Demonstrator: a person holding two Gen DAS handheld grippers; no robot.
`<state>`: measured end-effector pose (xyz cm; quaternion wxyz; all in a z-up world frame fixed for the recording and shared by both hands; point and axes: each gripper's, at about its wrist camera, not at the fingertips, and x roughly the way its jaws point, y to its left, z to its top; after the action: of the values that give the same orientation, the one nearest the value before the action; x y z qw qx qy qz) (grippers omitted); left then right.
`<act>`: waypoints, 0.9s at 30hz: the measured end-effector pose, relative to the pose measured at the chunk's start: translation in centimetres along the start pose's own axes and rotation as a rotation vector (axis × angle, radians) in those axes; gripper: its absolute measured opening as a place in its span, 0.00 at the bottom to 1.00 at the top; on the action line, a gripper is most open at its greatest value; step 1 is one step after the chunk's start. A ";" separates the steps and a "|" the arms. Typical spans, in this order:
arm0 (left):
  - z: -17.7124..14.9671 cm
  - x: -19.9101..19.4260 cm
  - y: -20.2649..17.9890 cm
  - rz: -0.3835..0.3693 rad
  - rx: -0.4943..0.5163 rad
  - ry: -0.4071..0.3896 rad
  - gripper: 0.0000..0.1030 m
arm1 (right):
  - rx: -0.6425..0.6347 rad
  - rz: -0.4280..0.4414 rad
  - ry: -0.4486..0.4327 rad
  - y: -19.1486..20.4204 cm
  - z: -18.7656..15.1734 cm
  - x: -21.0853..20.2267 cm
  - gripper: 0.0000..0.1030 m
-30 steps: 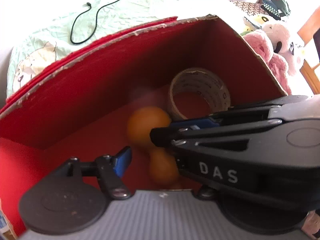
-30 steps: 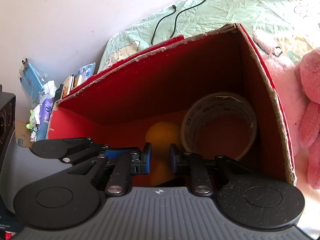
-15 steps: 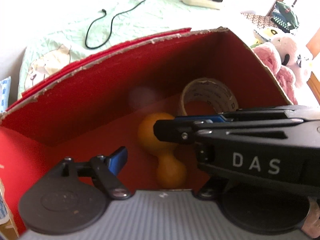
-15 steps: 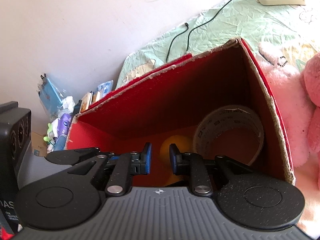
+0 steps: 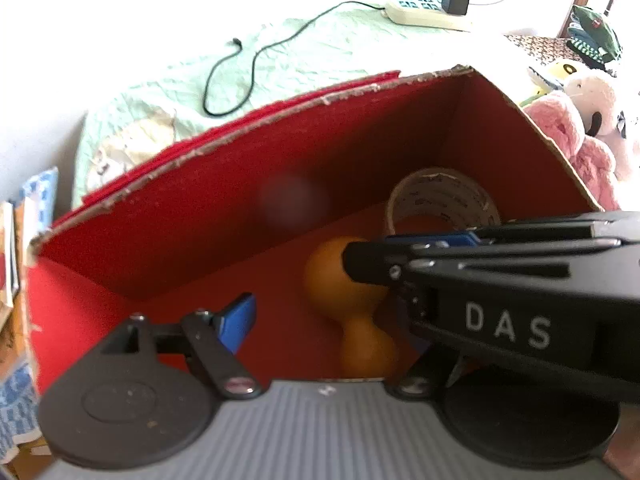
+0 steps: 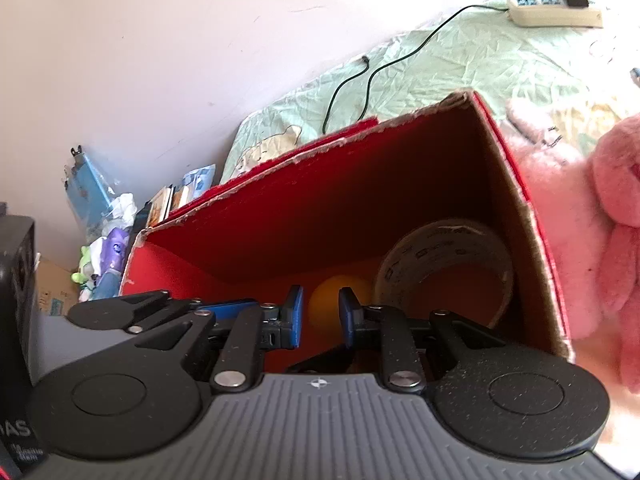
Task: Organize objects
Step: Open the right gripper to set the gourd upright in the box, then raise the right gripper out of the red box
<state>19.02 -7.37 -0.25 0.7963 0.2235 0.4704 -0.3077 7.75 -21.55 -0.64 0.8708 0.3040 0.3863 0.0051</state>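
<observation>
Both tools hang empty over the red box (image 6: 400, 184) — left (image 5: 320, 312) wide, right (image 6: 319, 314) narrow.

Left wrist view: right finger of left gripper (image 5: 316, 312) fully covered by the right gripper's body (image 5: 520, 304), so jaw spacing cannot be read. That body also hides the near side of the tape roll (image 5: 440, 200) and part of the orange dumbbell-shaped toy (image 5: 344, 292); toy's lower bulb blurred, cut by the camera housing. Soft grey smudge on the red box's (image 5: 200, 216) back wall, nature unclear. Right wrist view: only a blurred orange patch of the toy shows between the fingers (image 6: 295, 316); pink plush (image 6: 600, 216) cut off at right edge. Items beside the box at left too small to identify.
</observation>
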 end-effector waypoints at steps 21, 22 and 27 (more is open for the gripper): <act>-1.4 -2.3 -0.1 0.134 -0.135 -0.004 0.80 | -0.131 -0.154 -0.029 1.0 -0.5 -1.9 0.23; -1.5 -2.4 0.0 0.136 -0.146 -0.004 0.80 | -0.141 -0.160 -0.029 1.1 -0.6 -1.9 0.23; -2.1 -3.8 -0.1 0.153 -0.185 -0.019 0.81 | -0.156 -0.165 -0.047 1.2 -0.8 -2.9 0.23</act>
<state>16.25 -4.97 2.16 0.8391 0.1812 0.4709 -0.2034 5.47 -20.81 1.54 0.8981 0.2024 0.3879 -0.0433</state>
